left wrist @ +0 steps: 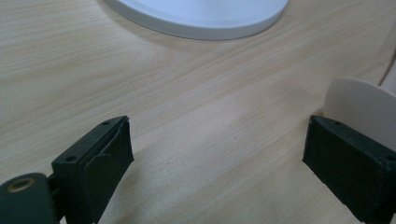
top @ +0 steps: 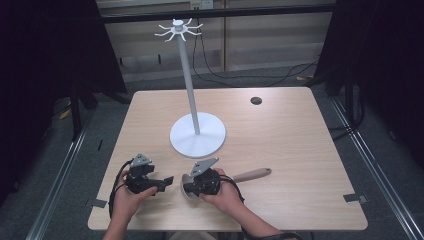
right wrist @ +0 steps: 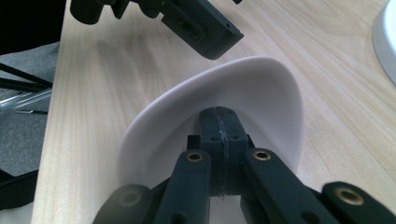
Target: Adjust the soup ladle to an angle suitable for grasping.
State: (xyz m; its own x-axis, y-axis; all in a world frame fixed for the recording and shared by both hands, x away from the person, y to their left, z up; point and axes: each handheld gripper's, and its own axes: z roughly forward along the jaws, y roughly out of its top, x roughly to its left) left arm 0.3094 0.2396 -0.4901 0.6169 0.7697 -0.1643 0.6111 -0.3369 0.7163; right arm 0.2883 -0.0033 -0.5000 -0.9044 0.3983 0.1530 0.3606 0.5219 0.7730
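A spoon with a white bowl (right wrist: pixel 243 88) and a pale wooden handle (top: pixel 252 174) lies near the table's front. My right gripper (right wrist: pixel 219 116) is shut, its tips against the inside of the bowl; the bowl stands tilted on edge, so the jaws seem to pinch the spoon. The right hand holds this gripper (top: pixel 192 184) just in front of the stand. My left gripper (left wrist: pixel 215 154) is open, jaws wide apart over bare wood, with the bowl's rim (left wrist: pixel 359 105) behind its right jaw. It sits (top: pixel 164 183) a little left of the spoon.
A white stand rises mid-table from a round base (top: pixel 197 136), with a tall pole and a ring of hooks (top: pixel 178 29) on top. A small black disc (top: pixel 256 100) lies at the back right. The light wood table (top: pixel 300 165) has black tape marks at its front corners.
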